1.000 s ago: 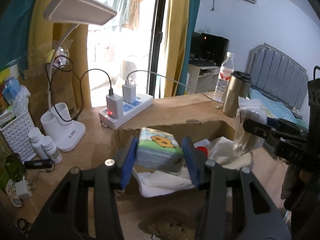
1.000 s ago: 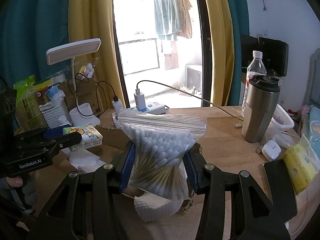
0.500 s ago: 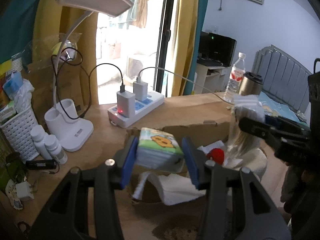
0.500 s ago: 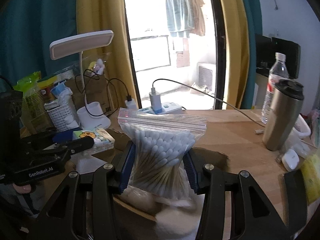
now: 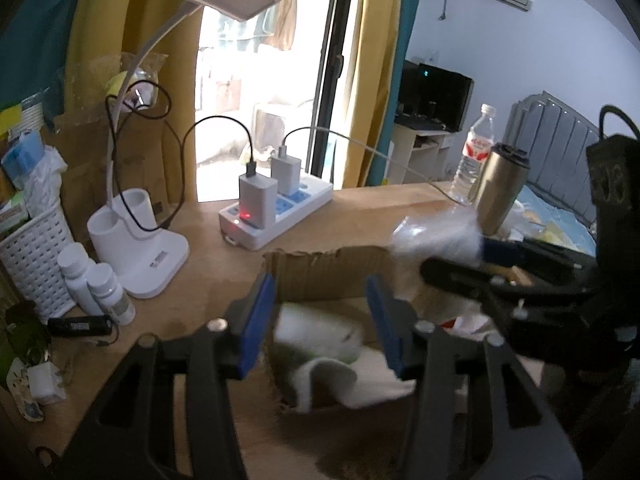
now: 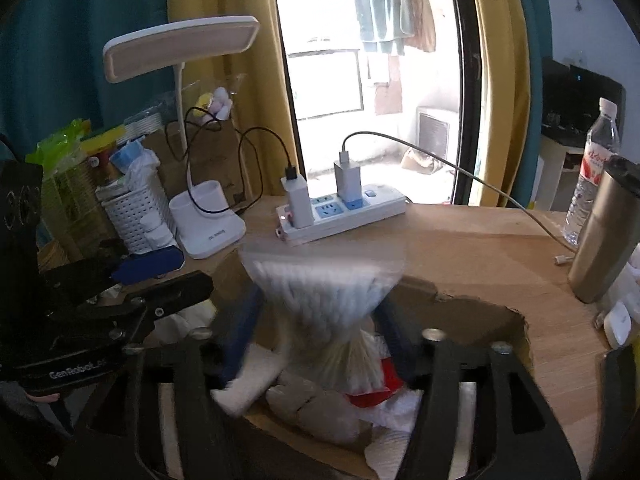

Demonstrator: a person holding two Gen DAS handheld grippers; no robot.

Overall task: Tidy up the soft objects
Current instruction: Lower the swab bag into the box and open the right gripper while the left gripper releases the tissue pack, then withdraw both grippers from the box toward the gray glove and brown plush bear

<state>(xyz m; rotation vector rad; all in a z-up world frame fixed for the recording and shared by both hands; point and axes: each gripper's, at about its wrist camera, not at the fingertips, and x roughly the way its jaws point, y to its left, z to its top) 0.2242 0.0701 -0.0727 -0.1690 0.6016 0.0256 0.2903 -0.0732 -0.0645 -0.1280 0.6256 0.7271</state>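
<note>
Both drops under way over cardboard box (image 5: 328, 258): left gripper (image 5: 320, 320) opening, tissue pack (image 5: 316, 330) apparently falling free; right gripper (image 6: 316, 332) opening, cotton-swab bag (image 6: 324, 300) between jaws, slipping boxward.

Cardboard, plastic, wood and brushed metal on one table

The box (image 6: 516, 328) is rough matt cardboard with torn edges; the table (image 6: 460, 248) is smooth pale wood. The cotton-swab bag (image 6: 324, 288) is clear glossy plastic. The tumbler (image 6: 600, 236) is brushed metal, the basket (image 5: 28, 256) white woven plastic, and the power strip (image 5: 292, 208) smooth white plastic.
</note>
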